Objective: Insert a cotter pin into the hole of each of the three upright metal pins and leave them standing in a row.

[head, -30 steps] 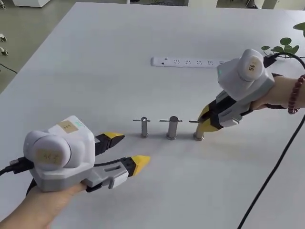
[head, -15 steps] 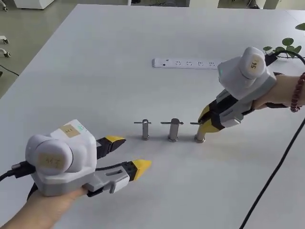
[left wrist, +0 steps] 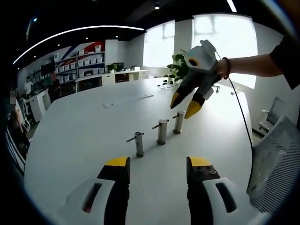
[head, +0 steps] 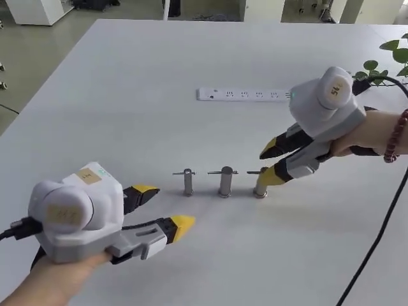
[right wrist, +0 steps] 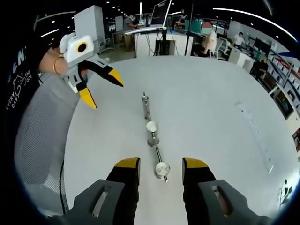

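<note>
Metal pins (head: 225,182) stand in a row on the white table (head: 127,95), with both claws open and empty.

Three short, polished steel cylinders stand upright mid-table, evenly spaced, each with a thin wire cotter pin (head: 222,172) crossing just below its flat round top. The tabletop is matte white, and a white power strip (head: 245,95) lies beyond the row. The right gripper (head: 269,164), held by a hand (head: 376,131) wearing a beaded bracelet (head: 395,131), slants down from the right. Its yellow-tipped jaws are spread and grasp nothing, the lower tip just beside the rightmost pin (head: 260,189). The left gripper (head: 167,205) hovers low at the near left, pointing toward the row and well apart from it, its jaws likewise spread and holding nothing.
</note>
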